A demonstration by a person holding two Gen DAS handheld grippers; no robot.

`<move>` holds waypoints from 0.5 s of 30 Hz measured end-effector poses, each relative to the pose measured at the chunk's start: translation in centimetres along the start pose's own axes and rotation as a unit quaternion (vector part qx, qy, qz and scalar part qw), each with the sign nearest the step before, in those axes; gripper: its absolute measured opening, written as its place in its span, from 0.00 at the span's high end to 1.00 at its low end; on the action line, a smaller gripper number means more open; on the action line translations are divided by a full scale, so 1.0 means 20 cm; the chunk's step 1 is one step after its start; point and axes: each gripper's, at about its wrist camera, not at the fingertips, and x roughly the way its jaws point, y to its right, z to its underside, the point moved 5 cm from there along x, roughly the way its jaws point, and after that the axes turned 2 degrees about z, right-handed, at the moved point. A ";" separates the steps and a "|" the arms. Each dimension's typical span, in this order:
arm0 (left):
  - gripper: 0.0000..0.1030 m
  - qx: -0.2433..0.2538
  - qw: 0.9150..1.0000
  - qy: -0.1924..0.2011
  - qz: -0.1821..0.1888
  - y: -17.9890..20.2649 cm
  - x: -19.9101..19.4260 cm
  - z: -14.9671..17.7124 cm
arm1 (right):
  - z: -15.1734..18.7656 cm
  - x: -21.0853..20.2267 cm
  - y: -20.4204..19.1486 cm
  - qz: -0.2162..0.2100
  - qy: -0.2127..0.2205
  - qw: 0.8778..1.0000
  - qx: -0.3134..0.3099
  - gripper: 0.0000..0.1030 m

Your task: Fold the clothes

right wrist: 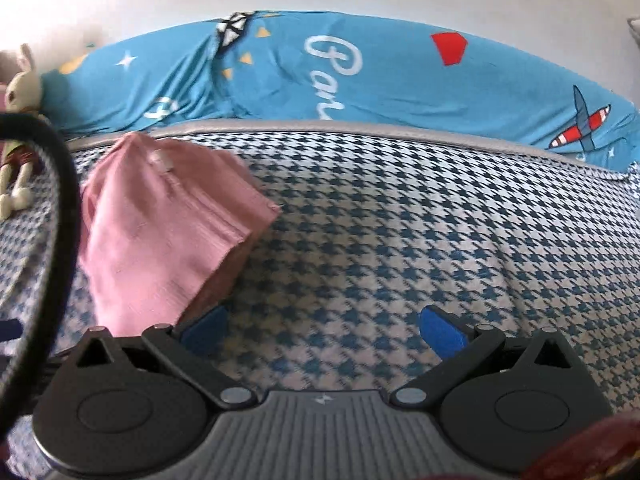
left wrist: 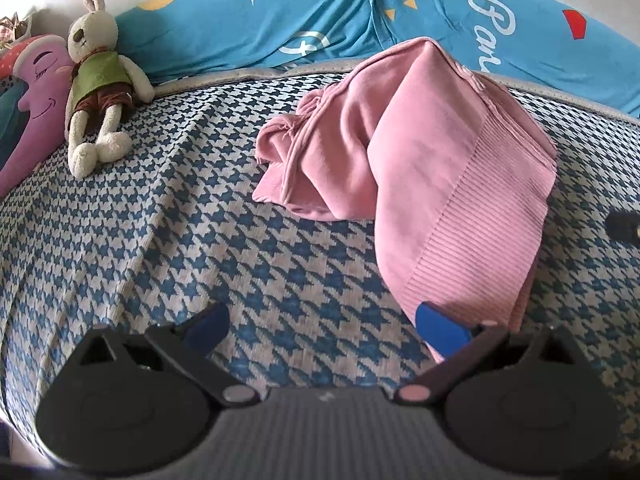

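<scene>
Houndstooth bed: crumpled pink sweater; both grippers' fingers spread, empty.

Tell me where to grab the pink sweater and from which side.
Grip the pink sweater at its ribbed hem, the nearest flat edge. The open left gripper should come from the near side, low along the houndstooth cover; the far part is bunched.

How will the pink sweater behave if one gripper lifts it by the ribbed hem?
The pink sweater will probably hang limp: it already lies crumpled in soft folds on the houndstooth bed cover. The ribbed hem looks thicker, so it may grip well. It seems light, and the rest should trail behind.
</scene>
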 end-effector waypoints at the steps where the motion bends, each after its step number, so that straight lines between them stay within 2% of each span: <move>1: 0.00 0.000 1.000 0.000 0.001 0.00 0.00 0.00 | 0.01 -0.01 -0.01 -0.002 0.000 1.000 -0.001 0.00; 15: 0.00 -0.022 1.000 0.009 0.013 -0.02 -0.04 -0.02 | 0.02 -0.03 -0.13 -0.028 -0.008 1.000 0.007 0.00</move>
